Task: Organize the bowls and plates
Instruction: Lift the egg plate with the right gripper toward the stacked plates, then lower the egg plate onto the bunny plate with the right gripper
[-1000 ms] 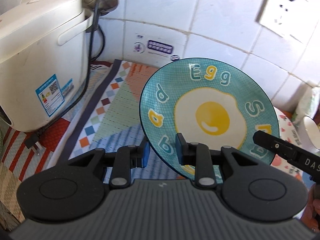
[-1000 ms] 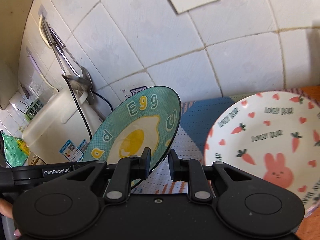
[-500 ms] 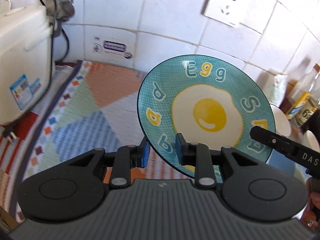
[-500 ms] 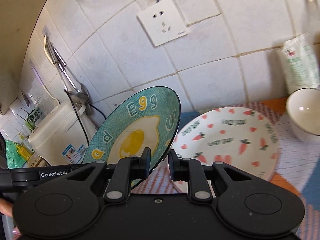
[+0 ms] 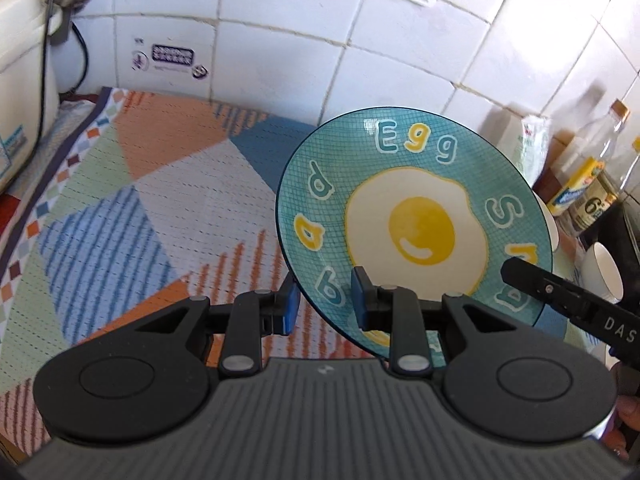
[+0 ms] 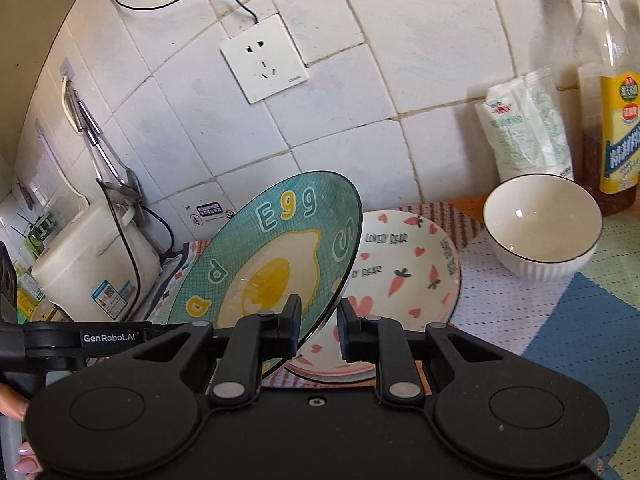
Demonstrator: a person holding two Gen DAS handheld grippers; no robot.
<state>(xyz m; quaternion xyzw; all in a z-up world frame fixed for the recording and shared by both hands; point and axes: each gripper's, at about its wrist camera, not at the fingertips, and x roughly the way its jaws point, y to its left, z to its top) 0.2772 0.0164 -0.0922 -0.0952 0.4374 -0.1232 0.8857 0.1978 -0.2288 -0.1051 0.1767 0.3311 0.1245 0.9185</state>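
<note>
Mat (image 5: 168,208) with coloured patches covers the counter. Over it the egg plate (image 5: 412,216) hangs tilted, and compared with a second ago it has travelled away from the rice cooker (image 6: 96,264) toward the carrot plate (image 6: 404,264), now just behind it; the white bowl (image 6: 544,228) has come into view. Left gripper (image 5: 324,304) and right gripper (image 6: 318,328) both clench the egg plate's rim. Stacking onto the carrot plate seems near.

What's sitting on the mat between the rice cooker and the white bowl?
In the right wrist view, the pink carrot plate lies on the mat between the rice cooker and white bowl, with the held egg plate above it.
</note>
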